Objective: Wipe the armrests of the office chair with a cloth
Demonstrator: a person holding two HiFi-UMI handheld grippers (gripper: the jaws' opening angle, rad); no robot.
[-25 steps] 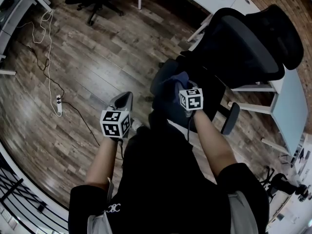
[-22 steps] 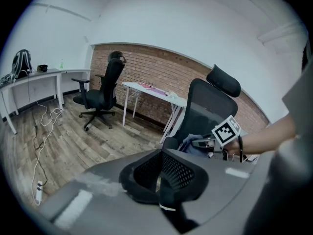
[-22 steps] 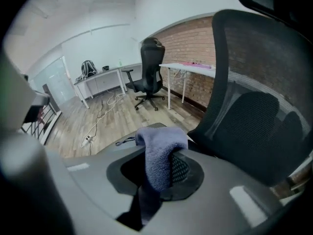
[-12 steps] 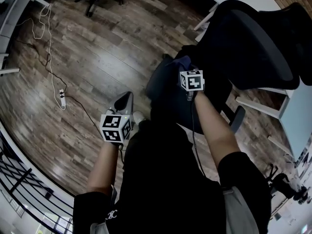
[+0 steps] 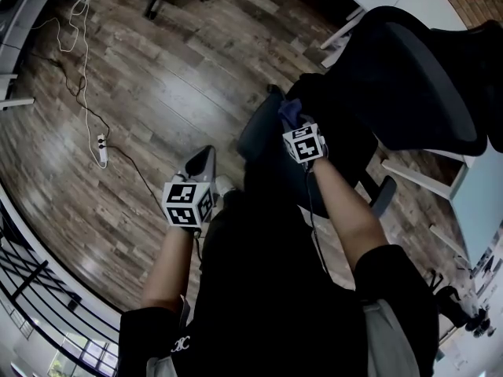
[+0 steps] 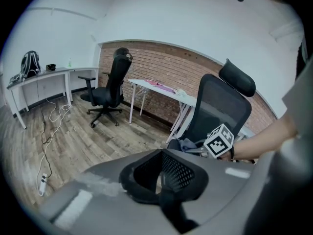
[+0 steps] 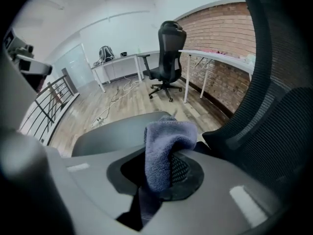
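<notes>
A black mesh-backed office chair [image 5: 409, 77] stands ahead of me on the right. Its near armrest [image 5: 255, 136] is a dark curved pad; the other armrest [image 5: 383, 193] shows at lower right. My right gripper [image 5: 295, 122] is shut on a blue-grey cloth [image 5: 289, 110], which lies at the rear end of the near armrest. In the right gripper view the cloth [image 7: 166, 148] bulges folded out of the jaws, the armrest [image 7: 120, 131] just beyond. My left gripper [image 5: 202, 155] hangs shut and empty over the floor, left of the chair. From the left gripper view, the chair [image 6: 220, 106] and cloth [image 6: 188, 143] show.
A wooden floor [image 5: 141, 93] spreads to the left, with a white power strip [image 5: 103, 151] and trailing cables. A second black office chair [image 6: 110, 87] stands by white desks [image 6: 156, 87] along a brick wall. A white desk [image 5: 475, 195] stands behind the chair, and a black railing [image 5: 31, 281] at lower left.
My right gripper has slid the cloth along the near armrest towards the chair's back. The left gripper has stayed in about the same place, shut.
</notes>
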